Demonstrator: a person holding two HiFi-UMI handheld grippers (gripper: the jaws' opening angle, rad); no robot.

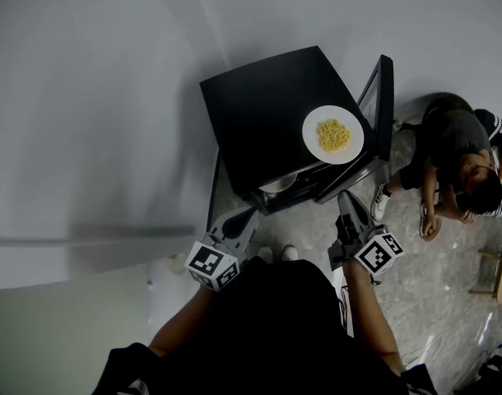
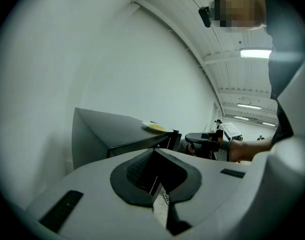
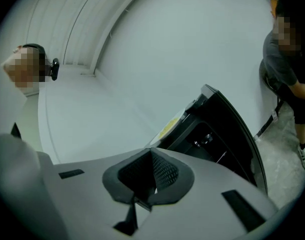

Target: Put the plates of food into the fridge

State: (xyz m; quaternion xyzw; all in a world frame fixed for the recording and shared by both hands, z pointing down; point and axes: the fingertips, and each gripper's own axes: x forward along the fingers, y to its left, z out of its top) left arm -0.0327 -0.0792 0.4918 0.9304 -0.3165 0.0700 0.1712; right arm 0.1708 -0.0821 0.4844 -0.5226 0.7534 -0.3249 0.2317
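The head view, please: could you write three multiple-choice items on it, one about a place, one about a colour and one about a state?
1. Where is the white plate of yellow food?
A) on a windowsill
B) on top of the fridge
C) on a chair

2. What colour is the fridge?
A) white
B) red
C) black

3. How is the fridge door?
A) open
B) shut
C) taken off

Answers:
1 B, the plate rests on the fridge's top.
2 C, its casing is black in every view.
3 A, the door stands swung out at the fridge's side.
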